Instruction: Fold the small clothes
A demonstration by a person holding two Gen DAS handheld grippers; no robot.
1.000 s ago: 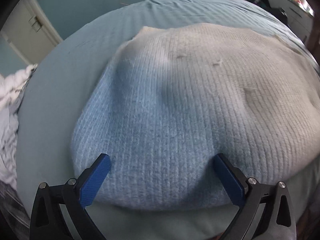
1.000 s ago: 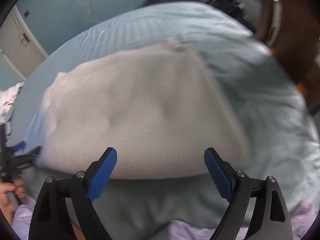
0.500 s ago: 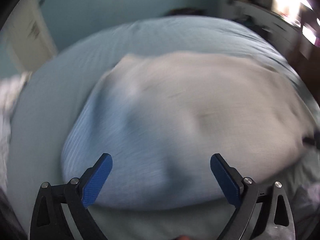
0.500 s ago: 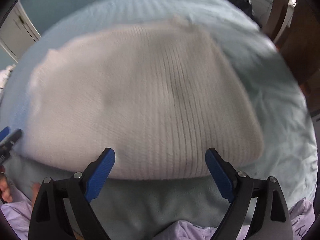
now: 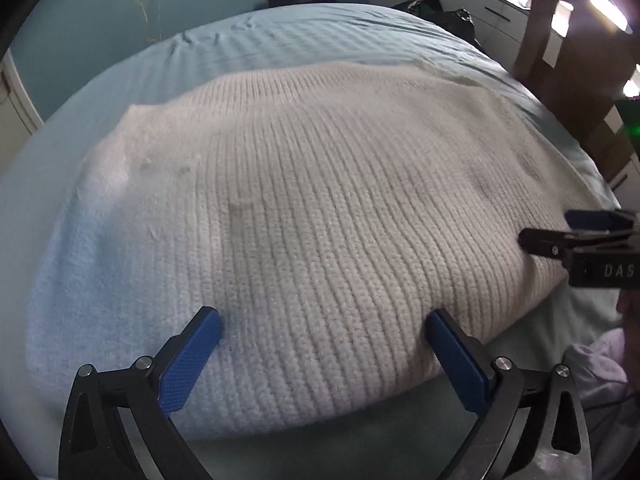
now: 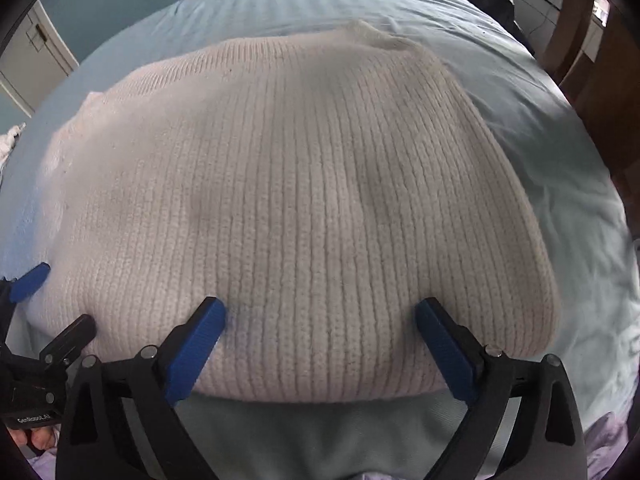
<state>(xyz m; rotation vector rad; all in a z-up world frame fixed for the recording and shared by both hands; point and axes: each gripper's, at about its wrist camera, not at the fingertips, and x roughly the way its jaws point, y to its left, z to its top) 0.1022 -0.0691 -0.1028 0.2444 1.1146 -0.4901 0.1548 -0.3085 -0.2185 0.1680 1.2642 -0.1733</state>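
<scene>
Spread flat across a pale blue bed (image 5: pixel 280 36), a cream ribbed knit (image 5: pixel 328 208) fills most of both wrist views, its near hem lying close to the bed's front edge. Its left part looks bluish in the left view, tinted by light or shade. Over that hem the left gripper (image 5: pixel 324 328) points steeply down, its two blue-padded fingers (image 5: pixel 188 364) spread wide with only knit between the tips and nothing pinched. Beside it to the right, the right gripper (image 6: pixel 320 320) hangs over the same hem, closer to the knit's right side; its jaws are opening, the pads (image 6: pixel 444 352) stand apart, and the fabric between them is not gripped. Each gripper shows at the edge of the other's view: the right one as a black body with white lettering at the right edge of the left view, the left one at the lower left of the right view, where a bit of a hand (image 6: pixel 36 438) holds it. Lilac cloth (image 6: pixel 608 436) lies at the bottom near the person. Behind the bed is a teal wall (image 5: pixel 100 4); a white door (image 6: pixel 36 48) stands at the left, some white crumpled fabric (image 6: pixel 10 140) at the bed's left edge, and dark wooden furniture (image 6: pixel 600 92) and white drawers (image 5: pixel 472 4) with dark clutter at the right.
</scene>
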